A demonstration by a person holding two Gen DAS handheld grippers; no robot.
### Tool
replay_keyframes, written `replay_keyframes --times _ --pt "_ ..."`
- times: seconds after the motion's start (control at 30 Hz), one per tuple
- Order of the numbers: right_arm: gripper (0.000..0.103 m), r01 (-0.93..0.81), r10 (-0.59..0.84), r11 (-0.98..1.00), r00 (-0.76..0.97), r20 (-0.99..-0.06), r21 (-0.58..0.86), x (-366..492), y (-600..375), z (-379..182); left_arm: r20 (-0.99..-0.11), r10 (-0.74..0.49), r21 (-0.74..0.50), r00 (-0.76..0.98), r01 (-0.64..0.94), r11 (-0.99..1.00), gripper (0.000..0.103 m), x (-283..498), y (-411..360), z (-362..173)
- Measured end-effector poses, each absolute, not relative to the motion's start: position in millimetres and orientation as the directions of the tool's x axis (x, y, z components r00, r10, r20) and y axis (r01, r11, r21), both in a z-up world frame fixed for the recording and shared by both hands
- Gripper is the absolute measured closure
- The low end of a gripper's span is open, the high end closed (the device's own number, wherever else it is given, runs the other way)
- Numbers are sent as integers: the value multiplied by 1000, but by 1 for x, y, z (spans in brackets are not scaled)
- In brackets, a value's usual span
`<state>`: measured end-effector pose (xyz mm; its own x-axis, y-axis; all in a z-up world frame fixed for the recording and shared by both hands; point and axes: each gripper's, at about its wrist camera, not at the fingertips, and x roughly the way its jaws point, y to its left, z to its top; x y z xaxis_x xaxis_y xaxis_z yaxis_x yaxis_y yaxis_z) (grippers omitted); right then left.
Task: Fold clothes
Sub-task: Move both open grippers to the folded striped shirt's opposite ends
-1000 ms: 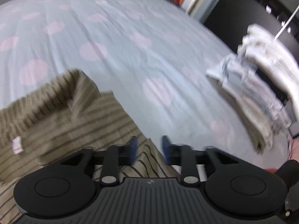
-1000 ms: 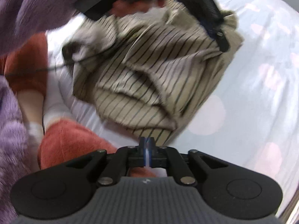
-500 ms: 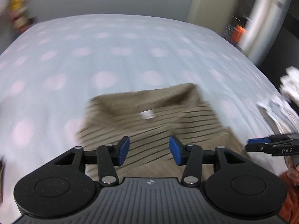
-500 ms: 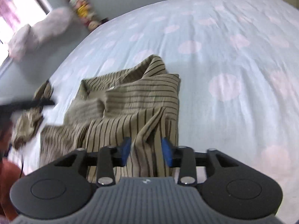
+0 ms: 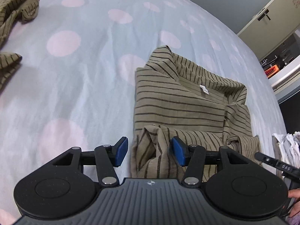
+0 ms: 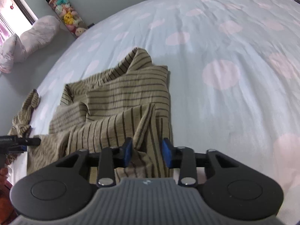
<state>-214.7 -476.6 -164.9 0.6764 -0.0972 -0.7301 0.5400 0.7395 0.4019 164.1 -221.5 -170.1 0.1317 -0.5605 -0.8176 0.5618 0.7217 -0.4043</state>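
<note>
An olive striped shirt (image 5: 183, 103) lies half folded on the blue dotted bed, collar and white label facing up; it also shows in the right wrist view (image 6: 120, 101). My left gripper (image 5: 150, 152) is open, its blue pads either side of a bunched fold at the shirt's near left edge. My right gripper (image 6: 147, 152) is open over the shirt's near right edge, with a raised fold between its pads. The tip of the right gripper shows at the right edge of the left wrist view (image 5: 275, 164).
A second striped olive garment (image 5: 15, 11) lies crumpled at the bed's far left; it also shows in the right wrist view (image 6: 24, 116). Folded white clothes (image 5: 286, 146) sit at the right. A pink pillow (image 6: 28, 39) and plush toys (image 6: 63, 13) stand by the wall.
Both grippers have opened wider and swung down over the shirt's near edge. The shirt now lies flatter on the bed.
</note>
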Motion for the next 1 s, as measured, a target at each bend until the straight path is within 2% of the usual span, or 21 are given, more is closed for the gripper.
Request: replay_keyframes --times 0.07,0.1,0.2,0.27,0.37,0.43,0.53,0.57,0.6,0.67,0.73,0.83,0.93,1.0 --pt "75 537 -98 746 673 -733 393 -213 -475 -167 -824 -552 -396 125 570 720 57 163 -225 -173" --pt "81 534 -97 753 669 -736 386 -212 -473 -167 -826 -551 -394 122 575 717 68 164 -227 -176" --pt "94 533 -110 776 640 -760 337 -209 -466 -166 -808 -571 -378 141 620 688 86 154 -229 -176" --pt "96 531 -119 791 620 -775 304 -208 -461 -166 -784 -598 -355 167 669 652 90 145 -232 -170" --pt "96 534 -133 802 596 -792 267 -207 -456 -165 -775 -609 -335 169 708 622 90 139 -237 -167" --pt "96 542 -134 797 587 -798 265 -206 -457 -166 -810 -567 -328 146 690 646 90 143 -242 -177" --pt "90 537 -129 802 585 -801 263 -204 -457 -166 -814 -564 -345 139 665 662 86 148 -241 -180" --pt "88 537 -138 798 604 -785 274 -208 -458 -162 -807 -569 -341 157 663 666 78 147 -239 -175" --pt "86 538 -147 794 623 -768 284 -212 -458 -157 -795 -579 -338 180 661 669 66 146 -235 -169" --pt "75 537 -165 786 660 -733 307 -220 -460 -147 -762 -605 -335 230 659 673 51 144 -227 -155" --pt "73 531 -175 777 697 -695 337 -228 -465 -136 -738 -627 -340 249 665 665 51 148 -223 -144" --pt "73 502 -174 816 688 -704 289 -220 -471 -125 -734 -638 -327 234 702 633 52 161 -231 -131" --pt "73 421 -142 878 683 -716 227 -199 -480 -116 -736 -634 -235 239 787 570 51 171 -251 -118" --pt "66 357 -109 912 686 -719 203 -185 -489 -109 -742 -634 -184 220 841 508 51 180 -265 -112"
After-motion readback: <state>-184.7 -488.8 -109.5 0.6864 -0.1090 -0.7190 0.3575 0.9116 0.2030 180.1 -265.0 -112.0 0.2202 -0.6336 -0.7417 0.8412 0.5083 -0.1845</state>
